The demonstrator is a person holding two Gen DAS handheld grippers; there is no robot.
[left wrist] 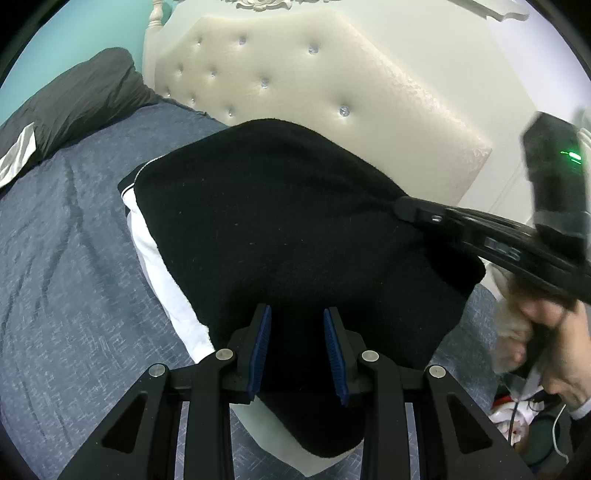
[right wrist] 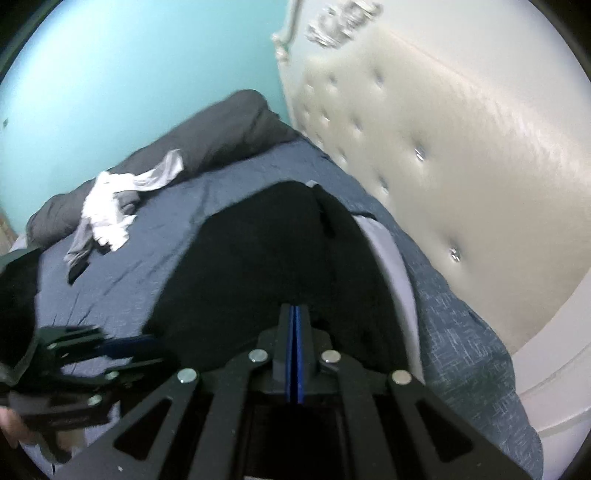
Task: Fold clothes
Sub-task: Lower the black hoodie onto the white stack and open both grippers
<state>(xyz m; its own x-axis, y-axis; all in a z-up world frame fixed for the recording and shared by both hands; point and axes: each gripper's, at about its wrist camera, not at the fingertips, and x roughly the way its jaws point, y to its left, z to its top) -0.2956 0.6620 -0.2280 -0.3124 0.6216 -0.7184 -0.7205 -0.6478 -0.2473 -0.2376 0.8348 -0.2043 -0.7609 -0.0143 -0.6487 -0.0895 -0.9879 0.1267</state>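
Place: we see a bedroom in a home.
Bed: a blue bedspread [left wrist: 74, 240] covers the mattress and fills the left and lower part of both views.
Headboard: a cream tufted headboard [left wrist: 295, 74] with shiny buttons stands at the upper centre of the left wrist view; in the right wrist view it is on the right side.
Bedpost: a white carved post [left wrist: 155, 14] rises at the top, beside the headboard.
Wall: a turquoise wall [right wrist: 129, 66] is in the upper left.
Bedding: a dark grey pillow or duvet [left wrist: 85, 88] lies at the upper left, near the wall.
Laundry: loose white and grey clothes [right wrist: 114, 206] lie on the bed at the left of the right wrist view.
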